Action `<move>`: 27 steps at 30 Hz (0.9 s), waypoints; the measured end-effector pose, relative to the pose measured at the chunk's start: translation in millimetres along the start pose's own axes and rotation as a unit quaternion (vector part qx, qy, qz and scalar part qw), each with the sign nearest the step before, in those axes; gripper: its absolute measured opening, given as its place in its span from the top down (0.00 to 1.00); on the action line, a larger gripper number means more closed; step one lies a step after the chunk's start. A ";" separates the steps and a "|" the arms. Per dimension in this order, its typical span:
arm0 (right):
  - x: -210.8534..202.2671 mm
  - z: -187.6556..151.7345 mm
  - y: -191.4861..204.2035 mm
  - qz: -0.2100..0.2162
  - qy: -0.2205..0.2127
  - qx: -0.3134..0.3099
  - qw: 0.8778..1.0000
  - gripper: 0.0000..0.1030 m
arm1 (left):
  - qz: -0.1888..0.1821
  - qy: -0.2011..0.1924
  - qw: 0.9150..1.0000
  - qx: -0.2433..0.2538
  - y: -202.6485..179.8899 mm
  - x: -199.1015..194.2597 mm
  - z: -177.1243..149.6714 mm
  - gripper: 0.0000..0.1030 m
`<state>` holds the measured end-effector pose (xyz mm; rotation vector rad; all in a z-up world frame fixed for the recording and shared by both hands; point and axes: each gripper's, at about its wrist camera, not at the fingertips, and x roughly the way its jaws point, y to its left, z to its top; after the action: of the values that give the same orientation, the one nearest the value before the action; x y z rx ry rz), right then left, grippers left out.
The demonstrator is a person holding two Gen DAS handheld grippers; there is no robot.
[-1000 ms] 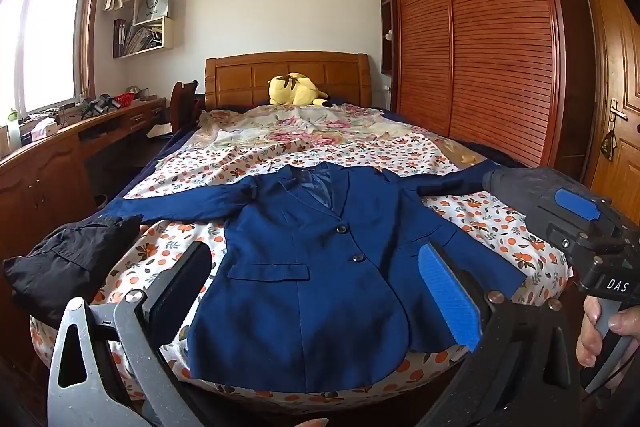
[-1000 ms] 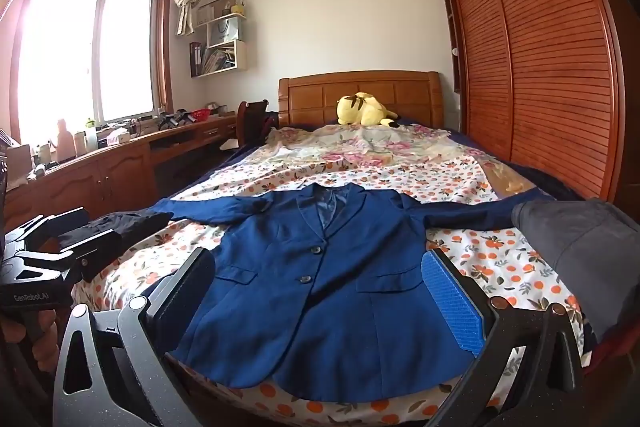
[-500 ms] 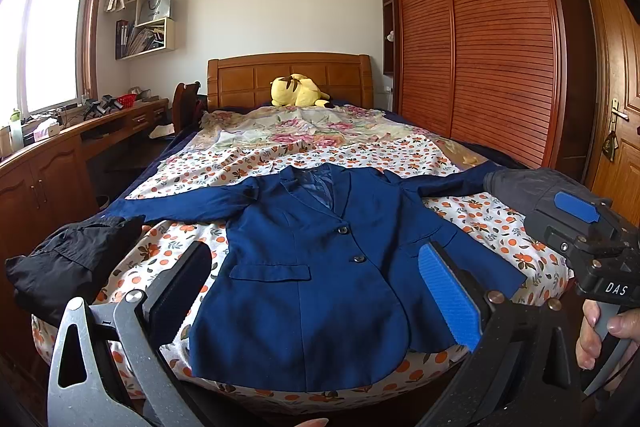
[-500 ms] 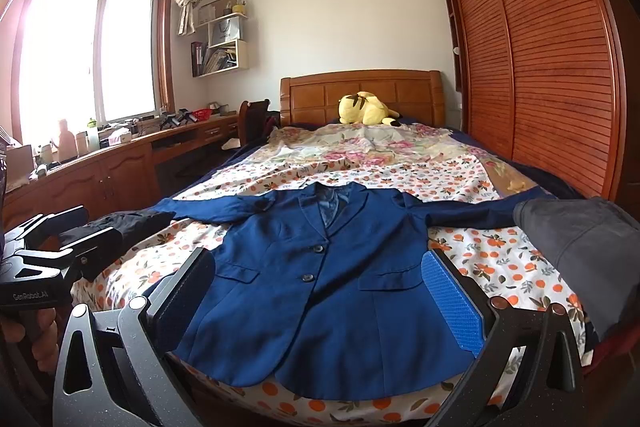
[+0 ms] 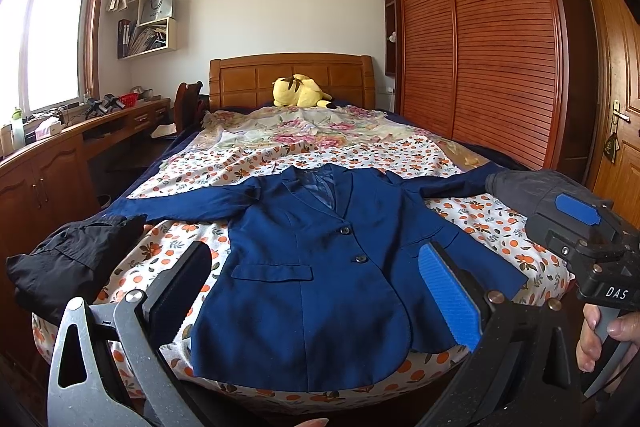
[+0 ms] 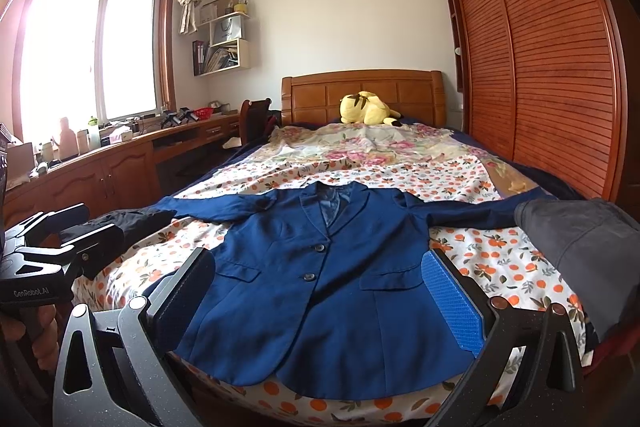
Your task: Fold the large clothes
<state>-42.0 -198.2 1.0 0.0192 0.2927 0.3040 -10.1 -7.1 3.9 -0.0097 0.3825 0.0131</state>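
Both tongs released, jaws spread wide, holding nothing: left gripper (image 5: pixel 320 291) and right gripper (image 6: pixel 320 291) hover at foot of bed (image 5: pixel 400 151), side by side, neither clearly nearer. Blue blazer (image 5: pixel 320 267) lies flat, face up, buttoned, straight ahead; long axis runs away from tongs, hem nearest, collar far, sleeves spread sideways. Black garment (image 5: pixel 68 259) off left, grey garment (image 6: pixel 580 251) off right. Versus earlier frames: view barely shifted, blazer unchanged, folding not yet begun.

"DAS" on the right gripper (image 5: pixel 592 251); "GenRobot.AI" on the left gripper (image 6: pixel 48 251); "HONOR" on a shelf bag (image 5: pixel 155 7).
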 end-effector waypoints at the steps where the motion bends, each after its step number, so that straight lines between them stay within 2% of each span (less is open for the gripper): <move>1: 0.3 -0.2 -1.2 0.000 0.000 0.000 1.000 0.00 | 0.000 0.000 1.000 0.000 0.1 0.0 -0.2 0.00; 27: 1.5 1.2 -2.1 0.001 0.007 0.007 1.000 0.00 | 0.005 -0.002 1.000 -0.003 7.4 1.3 -4.6 0.00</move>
<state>-39.7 -199.7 1.6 0.0311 0.3086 0.3033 -10.6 0.2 -0.9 -0.0129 0.3787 0.0241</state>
